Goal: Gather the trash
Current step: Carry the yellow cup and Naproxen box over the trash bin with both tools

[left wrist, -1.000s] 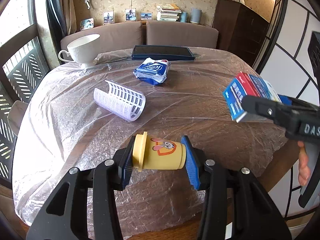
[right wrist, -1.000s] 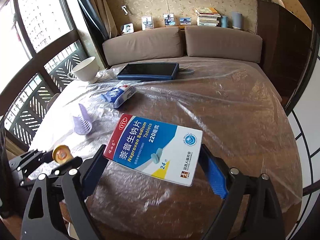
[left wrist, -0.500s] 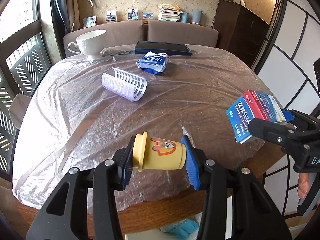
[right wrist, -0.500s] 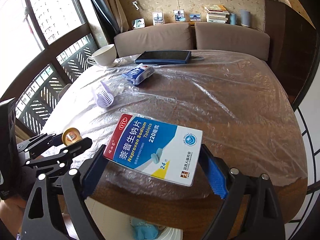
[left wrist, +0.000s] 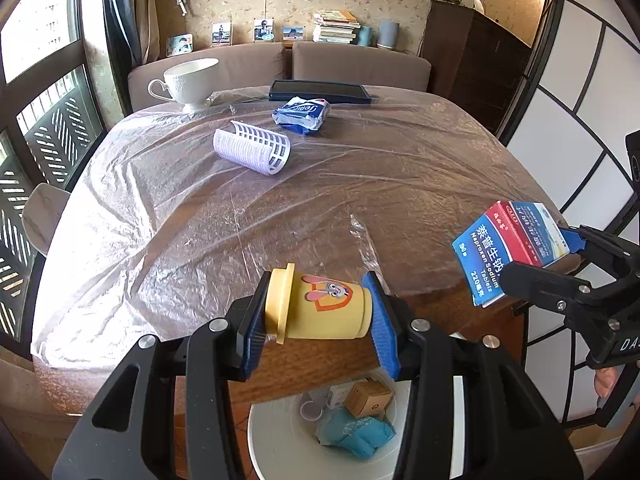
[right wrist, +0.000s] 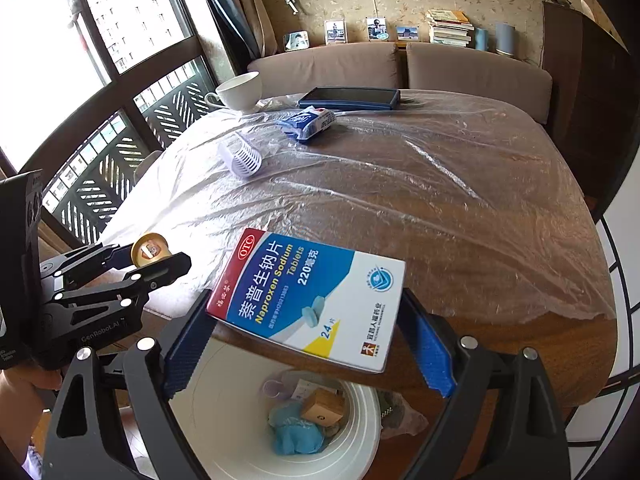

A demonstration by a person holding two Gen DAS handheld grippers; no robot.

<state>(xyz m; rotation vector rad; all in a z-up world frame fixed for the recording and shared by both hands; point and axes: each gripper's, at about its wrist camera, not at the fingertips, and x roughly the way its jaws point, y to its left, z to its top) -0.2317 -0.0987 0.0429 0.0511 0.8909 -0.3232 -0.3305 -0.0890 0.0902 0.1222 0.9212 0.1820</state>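
My left gripper is shut on a small yellow cup with a cartoon rabbit, held sideways past the table's front edge, above a white bin. My right gripper is shut on a blue, white and red medicine box, also held above the white bin. The bin holds blue crumpled trash and a small brown box. Each gripper shows in the other's view: the right gripper with the box, the left gripper with the cup.
On the plastic-covered table lie a white slotted basket piece, a blue tissue pack, a white teacup and a dark tablet. A sofa stands behind. A window railing is at the left.
Both grippers have drawn back from over the table to beyond its front edge, still holding the cup and the box. The white bin has come into view below them.
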